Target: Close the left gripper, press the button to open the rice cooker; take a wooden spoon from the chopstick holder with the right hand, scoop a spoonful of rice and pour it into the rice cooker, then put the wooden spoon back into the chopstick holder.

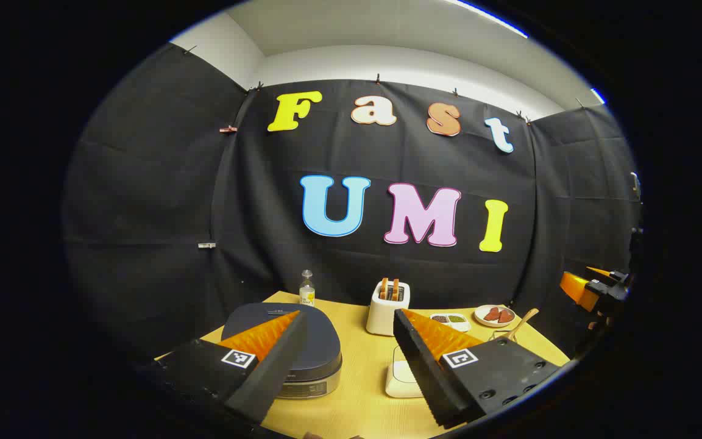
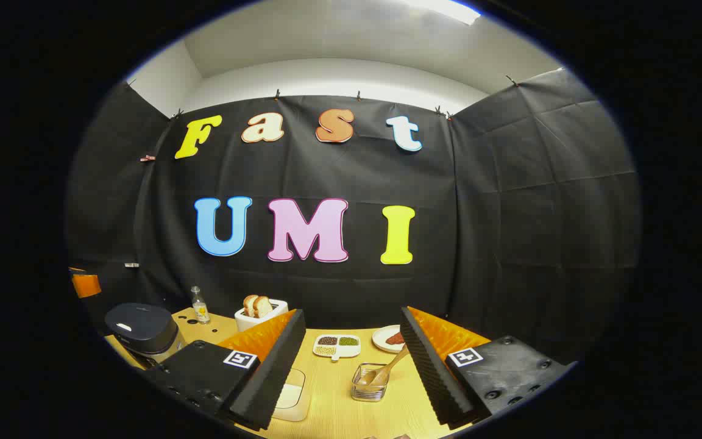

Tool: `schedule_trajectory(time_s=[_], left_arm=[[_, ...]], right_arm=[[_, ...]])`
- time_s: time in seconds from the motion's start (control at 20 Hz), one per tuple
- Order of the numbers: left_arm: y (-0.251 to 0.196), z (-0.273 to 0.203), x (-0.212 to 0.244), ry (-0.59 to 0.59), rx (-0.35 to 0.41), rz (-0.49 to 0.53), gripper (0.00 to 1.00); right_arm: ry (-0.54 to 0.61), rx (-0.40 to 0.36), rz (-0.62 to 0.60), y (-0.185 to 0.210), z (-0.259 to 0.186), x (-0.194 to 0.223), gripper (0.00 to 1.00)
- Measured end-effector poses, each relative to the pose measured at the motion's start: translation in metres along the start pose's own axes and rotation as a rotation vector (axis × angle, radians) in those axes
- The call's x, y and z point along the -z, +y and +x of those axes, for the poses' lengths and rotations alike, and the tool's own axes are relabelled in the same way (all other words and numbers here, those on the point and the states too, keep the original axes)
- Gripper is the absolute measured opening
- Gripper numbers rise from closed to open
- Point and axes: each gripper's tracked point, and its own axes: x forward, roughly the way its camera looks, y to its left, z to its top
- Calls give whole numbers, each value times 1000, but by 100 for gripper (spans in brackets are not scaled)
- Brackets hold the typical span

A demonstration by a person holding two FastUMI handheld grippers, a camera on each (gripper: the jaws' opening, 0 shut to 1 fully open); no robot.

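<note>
The rice cooker (image 1: 284, 347) with a dark lid that lies shut stands on the table's left side, just beyond my left gripper's left finger. My left gripper (image 1: 348, 316) hangs open above the table with nothing between its fingers. In the right gripper view the cooker (image 2: 141, 329) is at the far left. A wooden spoon (image 2: 387, 366) leans in a clear glass chopstick holder (image 2: 370, 384), a short way ahead of my open right gripper (image 2: 351, 314). The spoon's handle (image 1: 523, 322) also pokes up at the right of the left gripper view. A white square dish (image 2: 290, 390) sits near the front.
On the wooden table (image 2: 339, 414) stand a white toaster (image 2: 259, 312) with bread, a small bottle (image 2: 199, 305), a divided tray (image 2: 337, 346) of beans and a plate (image 2: 390, 338) with red pieces. The black cloth wall closes the back and sides.
</note>
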Motion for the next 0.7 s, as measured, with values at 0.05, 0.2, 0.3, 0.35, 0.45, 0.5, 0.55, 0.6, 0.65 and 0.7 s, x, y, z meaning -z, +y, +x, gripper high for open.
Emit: schedule_trajectory(time_s=[0.05, 0.2, 0.3, 0.35, 0.45, 0.5, 0.55, 0.6, 0.65, 0.7], left_arm=[[2, 0, 1, 1, -7, 11, 95], [5, -1, 1, -2, -24, 55, 96], [5, -1, 3, 4, -25, 74, 96], [4, -1, 3, 7, -25, 81, 95], [4, -1, 5, 10, -29, 96, 95], [4, -2, 7, 13, -30, 102, 95], [4, -3, 8, 18, -31, 104, 95], [5, -3, 11, 23, -35, 102, 95], [5, -4, 11, 26, -38, 100, 95], [5, -4, 12, 28, -42, 101, 95]], right_arm=[[3, -1, 0, 0, 0, 2, 98], [13, -3, 0, -1, 0, 6, 98], [10, 0, -6, -4, -1, 7, 98], [10, 0, -5, -4, -1, 8, 98], [12, -1, -1, -4, -2, 9, 98], [14, -1, -3, -5, -2, 10, 98], [17, -2, -3, -5, -1, 12, 98], [20, -4, -2, -5, -3, 13, 98], [22, -5, -2, -6, -2, 14, 98], [24, -4, -3, -7, -1, 14, 98]])
